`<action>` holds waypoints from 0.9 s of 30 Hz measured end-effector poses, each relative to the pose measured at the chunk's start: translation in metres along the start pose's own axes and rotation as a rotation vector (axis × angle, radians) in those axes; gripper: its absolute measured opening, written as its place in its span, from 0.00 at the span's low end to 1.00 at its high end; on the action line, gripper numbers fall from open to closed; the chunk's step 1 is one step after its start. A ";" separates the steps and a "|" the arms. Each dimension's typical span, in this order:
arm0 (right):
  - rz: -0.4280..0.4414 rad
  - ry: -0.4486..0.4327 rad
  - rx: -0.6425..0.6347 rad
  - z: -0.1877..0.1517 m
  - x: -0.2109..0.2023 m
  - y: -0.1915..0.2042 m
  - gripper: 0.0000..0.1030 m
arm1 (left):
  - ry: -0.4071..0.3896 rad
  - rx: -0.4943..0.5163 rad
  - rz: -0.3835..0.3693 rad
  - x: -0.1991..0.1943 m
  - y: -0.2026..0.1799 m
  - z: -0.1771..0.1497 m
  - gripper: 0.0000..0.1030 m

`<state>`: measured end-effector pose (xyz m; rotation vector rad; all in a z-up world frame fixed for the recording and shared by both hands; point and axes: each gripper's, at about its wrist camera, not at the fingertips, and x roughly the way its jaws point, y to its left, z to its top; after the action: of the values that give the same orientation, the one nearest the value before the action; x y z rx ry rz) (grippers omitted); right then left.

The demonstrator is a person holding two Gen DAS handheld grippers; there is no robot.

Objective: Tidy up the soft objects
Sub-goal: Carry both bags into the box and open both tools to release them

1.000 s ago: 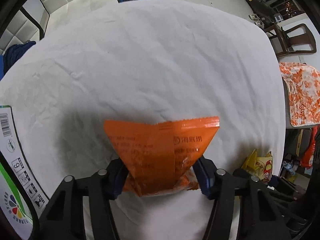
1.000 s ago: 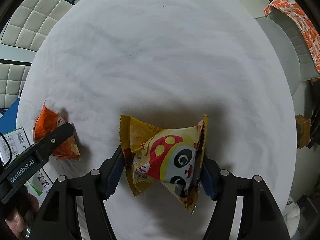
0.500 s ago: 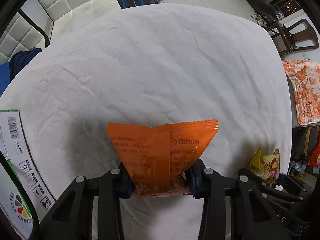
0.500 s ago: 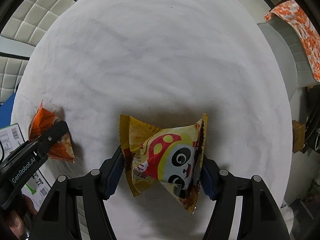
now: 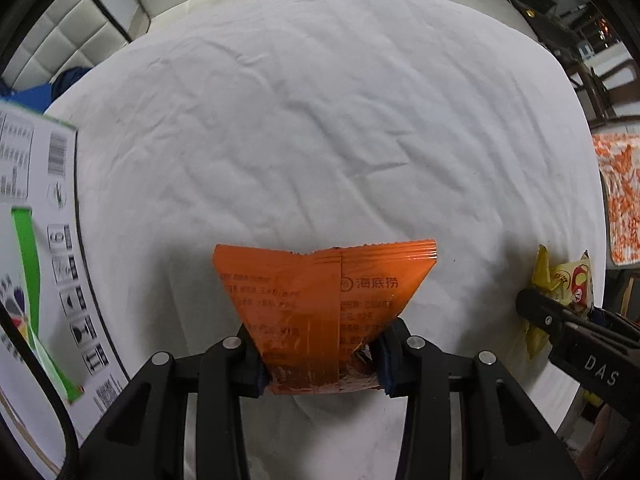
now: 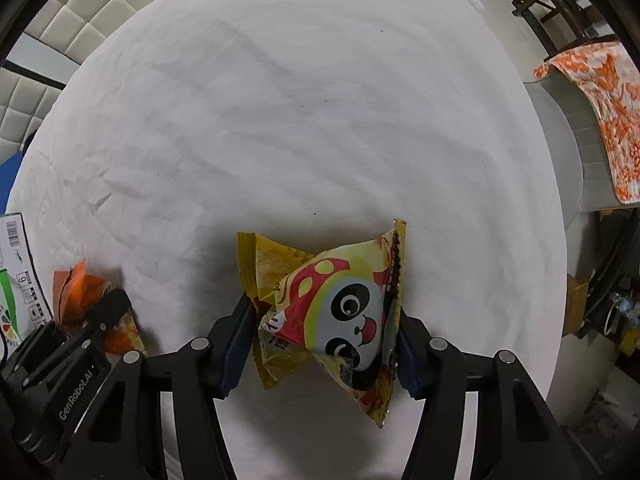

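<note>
Crinkly orange foil snack packet [image 5: 320, 312] is pinched in the left claw [image 5: 320, 364]. Yellow panda-print snack bag [image 6: 336, 312] is clamped in the right claw [image 6: 324, 344], both near the white-clothed desk's [image 6: 312, 112] near edge.

Left hand-held gripper [image 5: 322, 360] tightened on orange packet [image 5: 320, 304].

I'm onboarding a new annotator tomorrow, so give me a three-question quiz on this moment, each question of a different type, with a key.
1. True or false: the left gripper is shut on the orange packet.
2. Multiple choice: which picture is printed on the yellow packet in the right gripper? A) a cat B) a panda C) a fish
3. Fill in: the printed cardboard box lies on the ______ side of the white tablecloth in the left wrist view.

Key: 1 true; 2 B; 3 left
</note>
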<state>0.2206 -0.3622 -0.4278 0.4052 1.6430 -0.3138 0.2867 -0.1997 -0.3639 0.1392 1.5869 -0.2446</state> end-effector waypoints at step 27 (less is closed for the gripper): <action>0.105 -0.164 -0.147 -0.045 -0.129 0.027 0.53 | -0.173 0.024 -0.098 -0.111 0.034 -0.088 0.35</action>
<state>0.2030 -0.3289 -0.2937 0.3437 1.4682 -0.1419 0.2136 -0.1384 -0.2541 0.0574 1.4210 -0.3436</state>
